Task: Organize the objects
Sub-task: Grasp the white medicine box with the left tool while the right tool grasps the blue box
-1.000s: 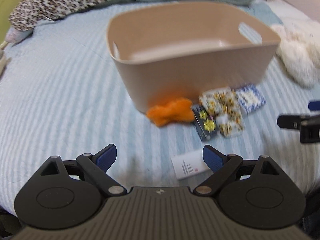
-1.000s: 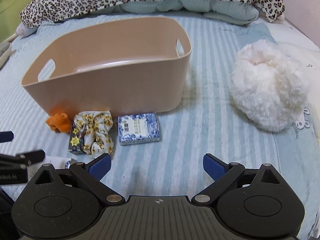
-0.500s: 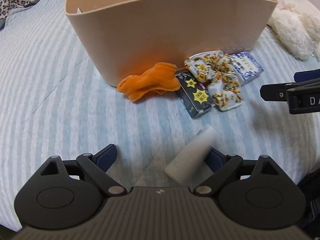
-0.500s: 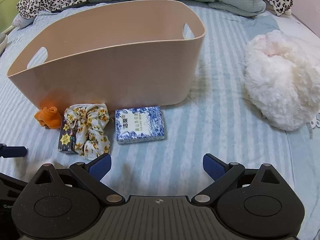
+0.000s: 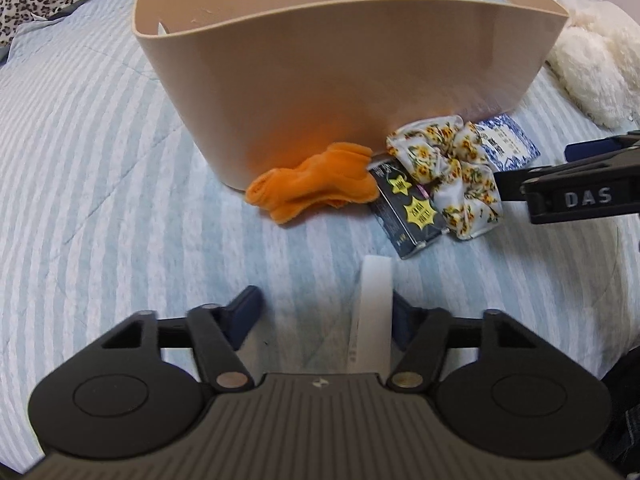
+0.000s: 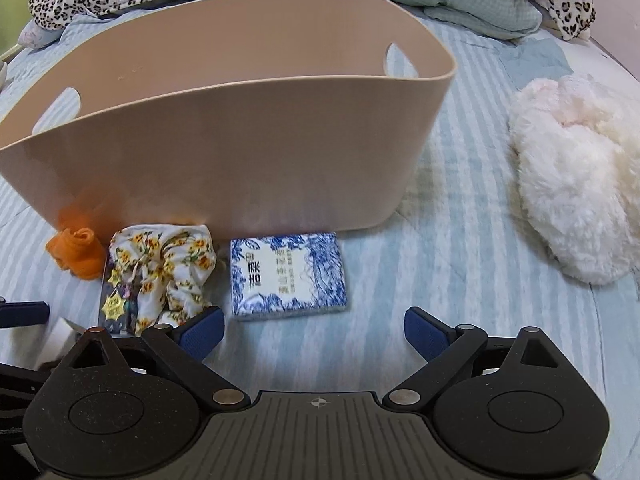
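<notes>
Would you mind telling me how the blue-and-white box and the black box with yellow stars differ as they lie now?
The blue-and-white box is squarish and lies uncovered; the black box is narrower, and the floral scrunchie overlaps it. The blue-and-white box lies in front of the right gripper, the black box ahead of the left gripper. Both lie flat on the striped bedspread before the beige bin.

A tan bin (image 6: 248, 148) with cut-out handles stood upright on the striped bed (image 6: 460, 272). Against its near wall lay a crumpled orange cloth (image 5: 316, 188), a dark packet with yellow stars (image 5: 412, 210) partly under a sunflower-print scrunchie (image 6: 164, 268), and a flat blue-and-white box (image 6: 288, 276). A white tube (image 5: 372, 312) lay nearer the bed's front edge.
</notes>
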`<state>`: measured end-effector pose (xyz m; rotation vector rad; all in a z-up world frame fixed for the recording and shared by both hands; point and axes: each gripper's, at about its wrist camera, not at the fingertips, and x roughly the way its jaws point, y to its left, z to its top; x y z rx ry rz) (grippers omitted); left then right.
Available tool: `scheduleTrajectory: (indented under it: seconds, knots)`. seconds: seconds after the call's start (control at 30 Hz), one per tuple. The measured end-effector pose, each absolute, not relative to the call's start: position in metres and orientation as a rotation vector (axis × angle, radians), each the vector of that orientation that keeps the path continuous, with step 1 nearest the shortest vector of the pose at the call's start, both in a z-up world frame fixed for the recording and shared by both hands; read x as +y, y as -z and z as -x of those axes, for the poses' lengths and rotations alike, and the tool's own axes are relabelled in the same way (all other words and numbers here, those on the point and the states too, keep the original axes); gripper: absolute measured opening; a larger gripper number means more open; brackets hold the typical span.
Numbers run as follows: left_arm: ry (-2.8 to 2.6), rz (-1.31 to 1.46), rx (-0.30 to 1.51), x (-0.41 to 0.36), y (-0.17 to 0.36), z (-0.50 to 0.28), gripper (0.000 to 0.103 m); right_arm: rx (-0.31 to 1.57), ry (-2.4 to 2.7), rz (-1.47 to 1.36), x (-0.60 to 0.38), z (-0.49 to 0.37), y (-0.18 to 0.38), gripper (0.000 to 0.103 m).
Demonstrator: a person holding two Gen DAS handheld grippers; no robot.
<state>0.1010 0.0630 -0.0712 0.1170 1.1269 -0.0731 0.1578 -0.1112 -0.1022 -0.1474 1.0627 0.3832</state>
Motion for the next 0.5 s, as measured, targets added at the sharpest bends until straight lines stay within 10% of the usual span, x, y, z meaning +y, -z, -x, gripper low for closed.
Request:
scheduleTrajectory:
  seconds: [0.23,0.3,0.5]
  knots:
    - [0.063,-0.077,1.127,0.074,0.063,-0.103,0.018,1.077,-0.406,0.15,-0.104,-0.165,0.109,0.08]
    - [0.051,-0.066,1.118,0.077,0.06,-0.101,0.016,1.075,-0.429,0.136,-0.105,-0.164,0.109,0.06]
    - [0.046,-0.033,1.101,0.079,0.051,-0.096,0.016,1.072,-0.43,0.113,-0.113,-0.157,0.103,0.06]
